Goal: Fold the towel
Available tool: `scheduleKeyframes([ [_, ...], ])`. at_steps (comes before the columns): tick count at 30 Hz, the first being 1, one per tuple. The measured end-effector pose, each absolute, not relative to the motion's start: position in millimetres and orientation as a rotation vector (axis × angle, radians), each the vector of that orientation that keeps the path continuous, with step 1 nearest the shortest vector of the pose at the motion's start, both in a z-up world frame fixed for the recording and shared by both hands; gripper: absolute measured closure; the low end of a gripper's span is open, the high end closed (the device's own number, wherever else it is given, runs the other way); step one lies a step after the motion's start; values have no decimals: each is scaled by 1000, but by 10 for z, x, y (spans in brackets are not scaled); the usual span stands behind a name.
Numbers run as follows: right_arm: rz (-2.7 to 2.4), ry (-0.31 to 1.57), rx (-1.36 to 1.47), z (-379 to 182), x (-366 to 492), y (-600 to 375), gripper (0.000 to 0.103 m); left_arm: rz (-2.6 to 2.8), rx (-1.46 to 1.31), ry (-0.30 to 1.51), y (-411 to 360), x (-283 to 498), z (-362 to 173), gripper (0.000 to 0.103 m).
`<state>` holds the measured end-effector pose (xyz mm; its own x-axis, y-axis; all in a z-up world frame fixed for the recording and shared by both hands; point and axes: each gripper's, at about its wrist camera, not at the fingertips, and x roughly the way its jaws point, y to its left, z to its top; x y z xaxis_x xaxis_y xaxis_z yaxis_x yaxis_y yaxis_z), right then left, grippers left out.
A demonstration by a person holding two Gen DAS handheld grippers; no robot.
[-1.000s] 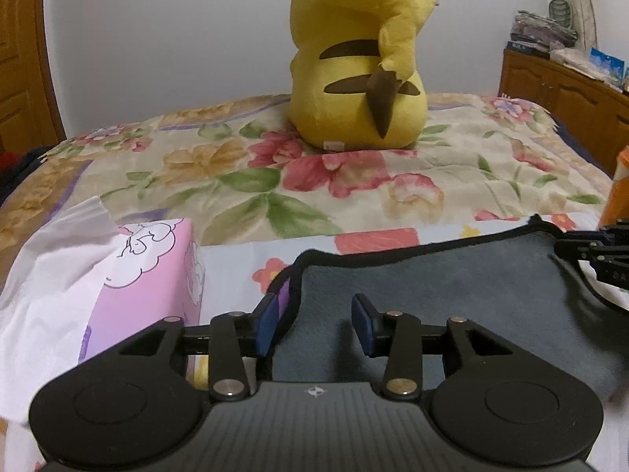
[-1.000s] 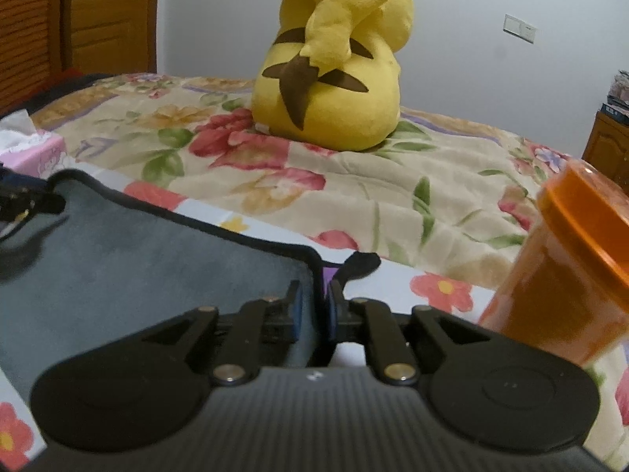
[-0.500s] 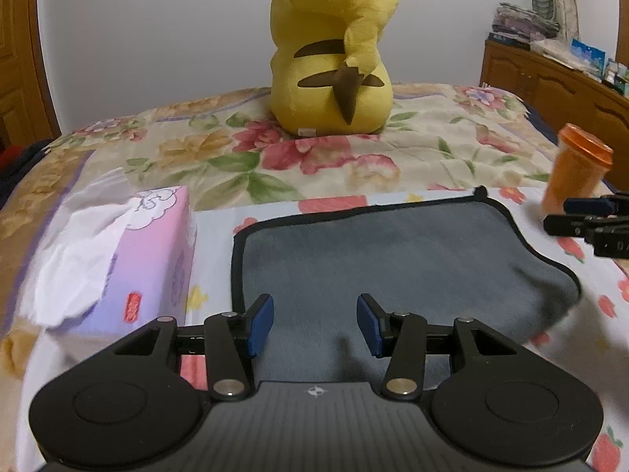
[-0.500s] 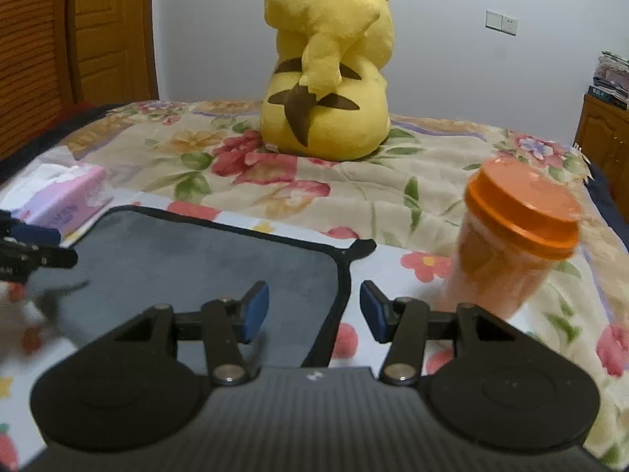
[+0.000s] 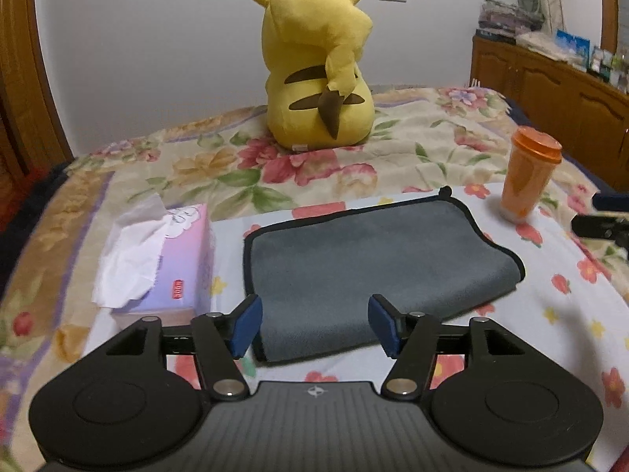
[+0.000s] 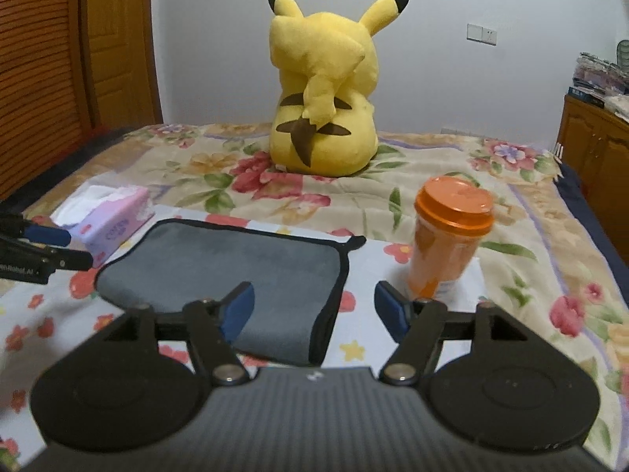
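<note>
A grey towel with black trim lies folded in half on the flowered bedspread; it also shows in the right wrist view. My left gripper is open and empty, held above the towel's near left edge. My right gripper is open and empty, above the towel's near right corner. Each gripper shows at the edge of the other's view, the right one and the left one.
A pink tissue box lies left of the towel. An orange lidded cup stands to its right. A big yellow plush sits farther back on the bed. Wooden cabinets stand at the right, a wooden door at the left.
Both grippers have let go of the towel's far edge, opened wide and pulled back and up. The towel now lies folded flat on the bed.
</note>
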<state>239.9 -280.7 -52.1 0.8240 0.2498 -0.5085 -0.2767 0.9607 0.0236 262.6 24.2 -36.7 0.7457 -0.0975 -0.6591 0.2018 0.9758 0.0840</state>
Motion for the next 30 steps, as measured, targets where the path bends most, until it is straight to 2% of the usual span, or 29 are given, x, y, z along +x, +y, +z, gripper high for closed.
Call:
scheduleKeyframes([
  [4,265,518,-32,-403,2252,-2846,33,-159,133,708,258,2446,-265,33],
  [6,262,505,-37,-340,2179,-2846,29,-154,127,704,263,2358,-211,31],
  [8,259,493,-40,-281,2116,-2842,18,-154,130,703,255,2285,-159,29],
  [14,259,470,-41,-92,1916,-2846,0,-157,137,679,247,2027,60,16],
  [23,241,450,-23,101,1621,-2858,0,-168,132,621,170,1621,387,1],
  [30,220,423,-22,243,1408,-2885,0,-170,125,604,92,1371,545,0],
])
